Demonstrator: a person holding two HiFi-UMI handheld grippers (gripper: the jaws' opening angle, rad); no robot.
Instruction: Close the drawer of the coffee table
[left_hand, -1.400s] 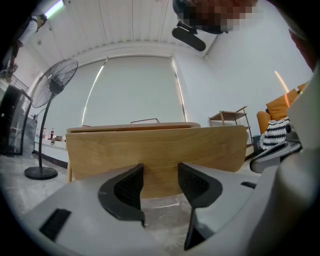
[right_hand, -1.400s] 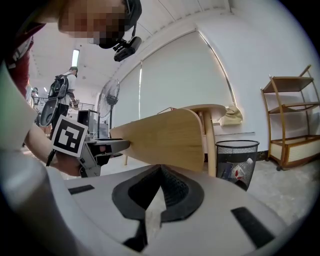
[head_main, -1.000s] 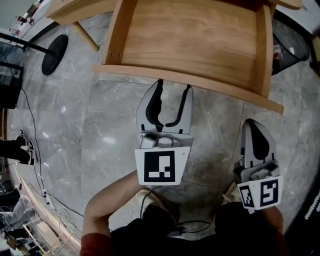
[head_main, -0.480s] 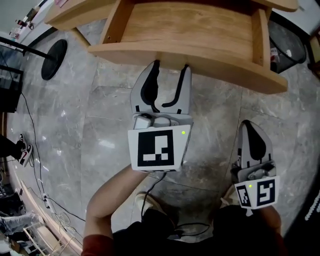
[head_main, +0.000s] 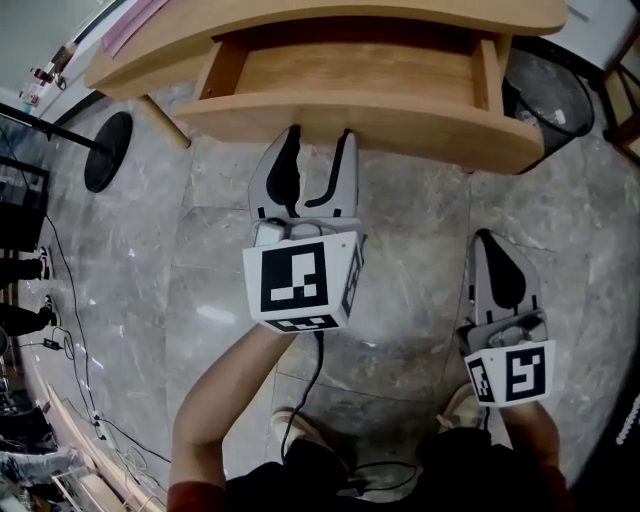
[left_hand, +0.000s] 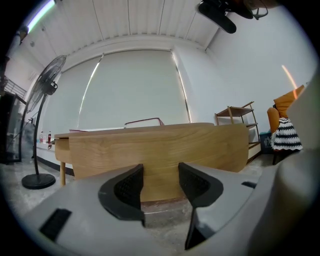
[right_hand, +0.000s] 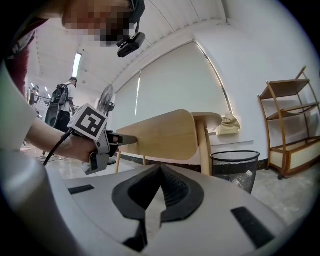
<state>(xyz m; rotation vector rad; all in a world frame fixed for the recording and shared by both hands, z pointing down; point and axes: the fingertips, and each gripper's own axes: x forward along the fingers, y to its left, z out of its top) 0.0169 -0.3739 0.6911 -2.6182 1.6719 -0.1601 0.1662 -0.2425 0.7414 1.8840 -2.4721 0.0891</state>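
Observation:
The wooden coffee table runs along the top of the head view, its drawer partly pulled out. The drawer's curved front board faces me. My left gripper is open, nothing between its fingers, and its fingertips rest against that front board. In the left gripper view the board fills the space just beyond the left gripper. My right gripper hangs over the floor to the right, shut and holding nothing. In its own view the right gripper is shut, and the left gripper touches the board.
A black wire waste bin stands right of the table, also seen as the bin. A standing fan's round base sits at the left, with a cable on the grey stone floor. A shelf rack stands behind.
The drawer has slid well back into the table. My left gripper moved forward with it, fingertips against the front board. The right gripper barely moved.

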